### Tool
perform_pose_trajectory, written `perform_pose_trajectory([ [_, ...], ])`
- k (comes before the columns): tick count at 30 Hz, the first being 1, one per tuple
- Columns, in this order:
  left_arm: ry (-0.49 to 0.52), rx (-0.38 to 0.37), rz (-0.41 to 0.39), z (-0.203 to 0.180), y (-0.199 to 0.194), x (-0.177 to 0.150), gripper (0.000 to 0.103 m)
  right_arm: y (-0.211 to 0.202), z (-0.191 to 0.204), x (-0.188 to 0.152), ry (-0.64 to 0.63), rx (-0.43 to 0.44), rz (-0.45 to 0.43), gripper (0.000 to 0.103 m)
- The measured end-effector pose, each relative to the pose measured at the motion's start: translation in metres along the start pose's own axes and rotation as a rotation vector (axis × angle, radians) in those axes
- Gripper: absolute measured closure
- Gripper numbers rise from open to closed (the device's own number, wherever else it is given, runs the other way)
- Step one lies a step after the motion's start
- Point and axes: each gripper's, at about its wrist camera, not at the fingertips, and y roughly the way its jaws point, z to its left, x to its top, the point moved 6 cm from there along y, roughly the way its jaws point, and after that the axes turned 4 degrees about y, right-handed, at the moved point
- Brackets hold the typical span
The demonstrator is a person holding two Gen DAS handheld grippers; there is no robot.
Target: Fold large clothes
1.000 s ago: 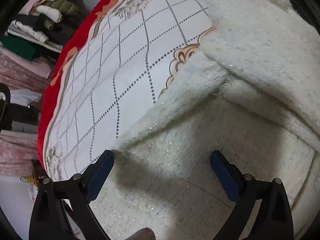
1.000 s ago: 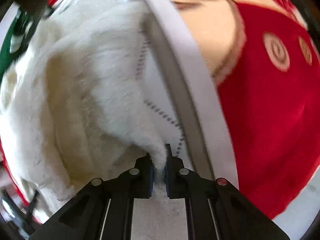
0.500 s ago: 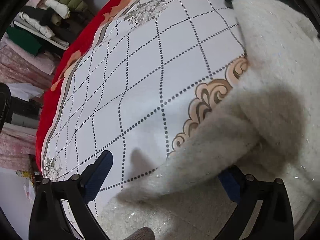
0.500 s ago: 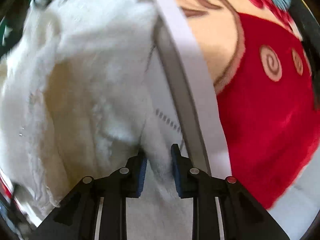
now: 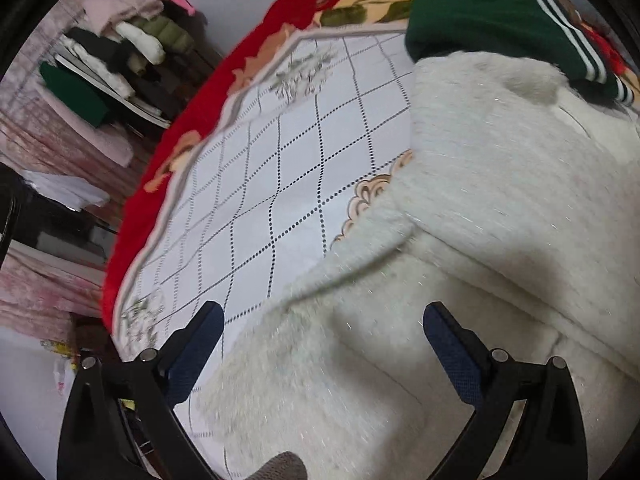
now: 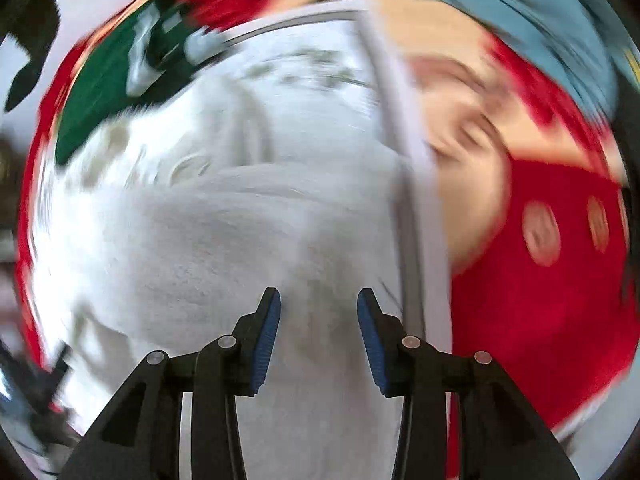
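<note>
We are letting the fluffy white garment [image 6: 224, 240] drop ahead: right gripper [image 6: 319, 304] has just been opening, gripping nothing; left gripper [image 5: 320, 316] gaping empty.

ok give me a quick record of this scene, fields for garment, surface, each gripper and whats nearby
garment: white fuzzy garment, partly folded, lying on the bed
surface: quilted white bedspread with dotted diamond grid and red border
left gripper: open, over the garment's near edge, nothing between the pads
right gripper: jaws have just been opening; pads apart, white fabric below, not pinched
nearby: dark green garment with white stripes at the far side, touching the white one
background: pile of clothes beside the bed
image quality: right wrist view blurred
</note>
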Motion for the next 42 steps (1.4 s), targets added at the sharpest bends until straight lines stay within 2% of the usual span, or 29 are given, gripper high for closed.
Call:
perform_pose_trajectory([
  [2,0.004,0.044,-0.005,-0.008,-0.01,-0.006,0.001,0.036,-0.001,0.002,-0.151,-0.155,0.054,0.061],
  [3,0.007,0.066,-0.002,-0.015,-0.016,-0.011,0.001,0.053,-0.012,-0.004,-0.179,-0.175,0.111,0.061],
  [4,0.012,0.093,0.004,-0.023,-0.024,-0.018,0.001,0.066,-0.018,-0.001,-0.17,-0.147,0.149,0.061],
  [6,0.023,0.149,0.009,-0.039,-0.048,-0.035,0.001,0.066,-0.027,0.006,-0.194,-0.069,0.186,0.058],
  [7,0.031,0.17,0.006,-0.045,-0.058,-0.041,0.001,0.056,-0.03,0.009,-0.215,-0.032,0.187,0.05],
  [8,0.042,0.192,0.005,-0.051,-0.069,-0.049,0.001,0.043,-0.038,0.01,-0.232,-0.011,0.174,0.037],
  [10,0.086,0.237,0.011,-0.072,-0.098,-0.072,0.001,0.021,-0.063,0.009,-0.267,-0.016,0.15,0.029],
  [12,0.13,0.256,0.027,-0.094,-0.12,-0.097,0.001,0.006,-0.092,0.0,-0.291,-0.024,0.15,0.029],
  [16,0.273,0.238,0.056,-0.161,-0.163,-0.156,0.001,0.0,-0.155,-0.028,-0.278,-0.023,0.206,0.029],
  [19,0.437,0.279,0.004,-0.211,-0.187,-0.19,0.001,0.002,-0.202,-0.052,-0.199,-0.023,0.262,0.029],
  [23,0.604,0.314,-0.062,-0.265,-0.19,-0.22,0.001,0.012,-0.254,-0.068,-0.117,-0.046,0.304,0.029],
  [26,0.659,0.324,-0.025,-0.285,-0.172,-0.227,0.001,0.022,-0.282,-0.075,-0.083,-0.081,0.33,0.029],
  [28,0.662,0.324,0.01,-0.291,-0.16,-0.227,0.001,0.025,-0.295,-0.076,-0.081,-0.097,0.336,0.029],
  [30,0.672,0.365,0.008,-0.291,-0.149,-0.221,0.001,0.028,-0.3,-0.073,-0.084,-0.102,0.332,0.029],
  [32,0.667,0.407,0.015,-0.293,-0.143,-0.213,0.0,0.028,-0.301,-0.07,-0.085,-0.101,0.325,0.029],
  [37,0.603,0.43,0.047,-0.276,-0.127,-0.193,0.0,0.025,-0.293,-0.065,-0.098,-0.059,0.314,0.029],
  [40,0.567,0.386,0.065,-0.27,-0.124,-0.189,0.001,0.026,-0.282,-0.063,-0.094,-0.013,0.323,0.029],
  [42,0.542,0.332,0.071,-0.27,-0.124,-0.19,0.018,0.026,-0.269,-0.06,-0.099,0.051,0.327,0.029],
])
